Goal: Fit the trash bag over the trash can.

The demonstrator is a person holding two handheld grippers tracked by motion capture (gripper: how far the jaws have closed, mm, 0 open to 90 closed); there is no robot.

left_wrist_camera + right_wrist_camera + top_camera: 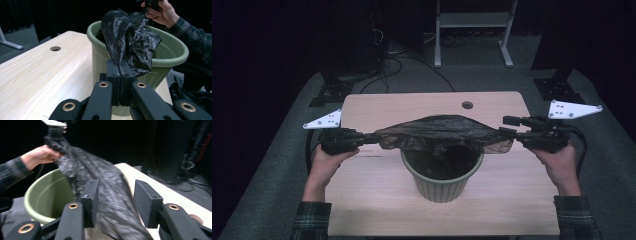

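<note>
A black plastic bag (442,131) hangs stretched above a green ribbed pot (442,186) at the middle of the wooden table (372,200). My left gripper (373,137) is shut on the bag's left end; in the left gripper view its jaws (120,65) pinch the film, and the bag (130,37) drapes over the pot's rim (175,53). My right gripper (508,126) is at the bag's right end. In the right gripper view it (116,195) stands open, the bag (85,162) running loosely between the pads, which stand apart from it. The pot (42,195) sits below.
A round hole (467,105) pierces the table near its far edge. Behind the table stand a white frame (472,22), two dark stand bases (329,90) (557,85) and floor cables (412,62). The person's plaid sleeves (312,220) come in at the near edge.
</note>
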